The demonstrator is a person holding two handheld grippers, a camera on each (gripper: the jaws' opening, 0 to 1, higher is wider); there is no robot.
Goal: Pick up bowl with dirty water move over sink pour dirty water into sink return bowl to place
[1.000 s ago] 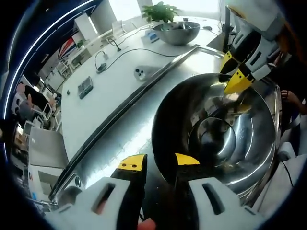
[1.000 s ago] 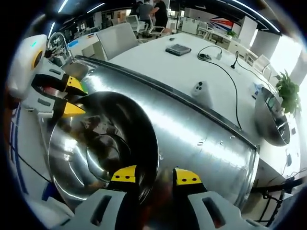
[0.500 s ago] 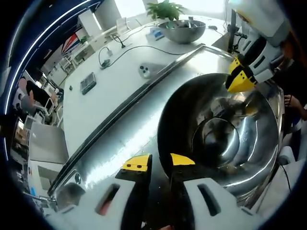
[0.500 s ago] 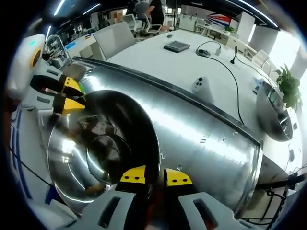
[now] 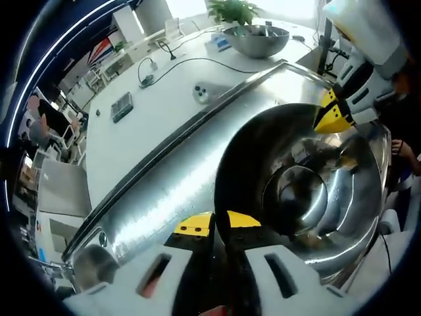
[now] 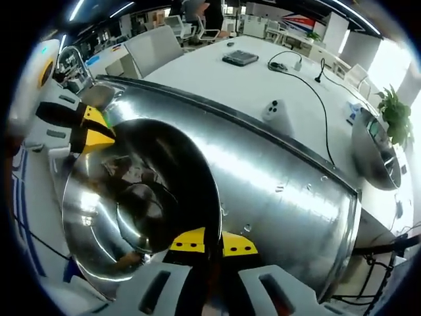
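**Bowl blocks the near side, desk open in the middle**

Big bowl (image 5: 299, 191) sits between both tongs, filling the steel sink board (image 5: 177, 178) near edge. Beyond the raised rim, white desk (image 5: 131, 141) is mostly free: cable (image 5: 191, 62), small grey device (image 5: 202, 91), keypad (image 5: 122, 106) scattered well apart. Second bowl (image 5: 255, 39) and plant (image 5: 233, 12) crowd the far corner. Faucet (image 6: 69, 62) stands at sink end.

The bowl's (image 5: 309, 197) lower rim is cut off by the view's edge. Any water inside is lost in reflections. The second bowl's (image 6: 375, 158) far side runs out of view.
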